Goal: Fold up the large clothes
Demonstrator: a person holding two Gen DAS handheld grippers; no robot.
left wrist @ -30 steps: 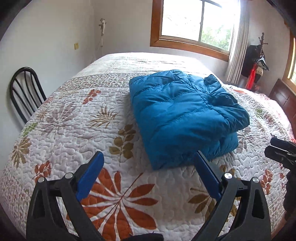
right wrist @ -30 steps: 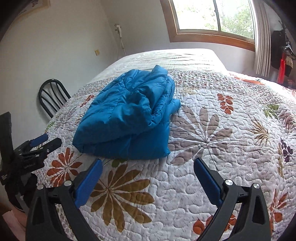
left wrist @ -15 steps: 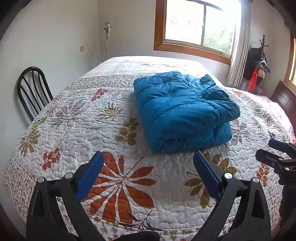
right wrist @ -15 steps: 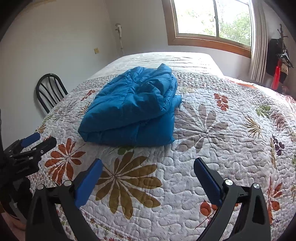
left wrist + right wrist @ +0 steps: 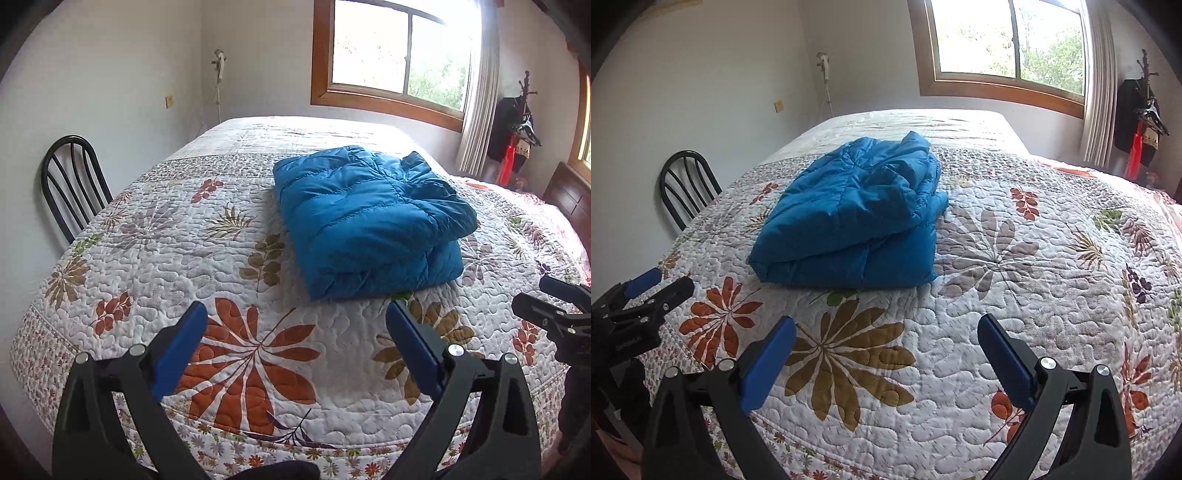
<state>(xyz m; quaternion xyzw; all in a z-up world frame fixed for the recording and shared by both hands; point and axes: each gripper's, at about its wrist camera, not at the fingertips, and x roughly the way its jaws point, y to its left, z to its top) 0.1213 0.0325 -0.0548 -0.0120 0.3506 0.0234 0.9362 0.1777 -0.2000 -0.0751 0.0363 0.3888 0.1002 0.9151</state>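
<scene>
A blue puffer jacket [image 5: 369,221] [image 5: 857,218] lies folded into a thick rectangular bundle on the floral quilted bed [image 5: 184,258] [image 5: 1034,277]. My left gripper [image 5: 295,317] hovers open over the near edge of the bed, well short of the jacket, with nothing between its blue pads. My right gripper [image 5: 886,328] is also open and empty, likewise held back from the jacket. Each gripper shows in the other's view: the right one [image 5: 554,306] at the right edge, the left one [image 5: 646,295] at the left edge.
A black metal chair [image 5: 74,184] [image 5: 689,181] stands against the wall left of the bed. A wood-framed window [image 5: 391,59] is behind the bed, with a curtain and a coat stand [image 5: 517,125] at the right. A dark wooden headboard [image 5: 569,195] is at the far right.
Both grippers have pulled back from the jacket toward the near edge of the bed and risen. The jacket lies unmoved and looks smaller in both views.
</scene>
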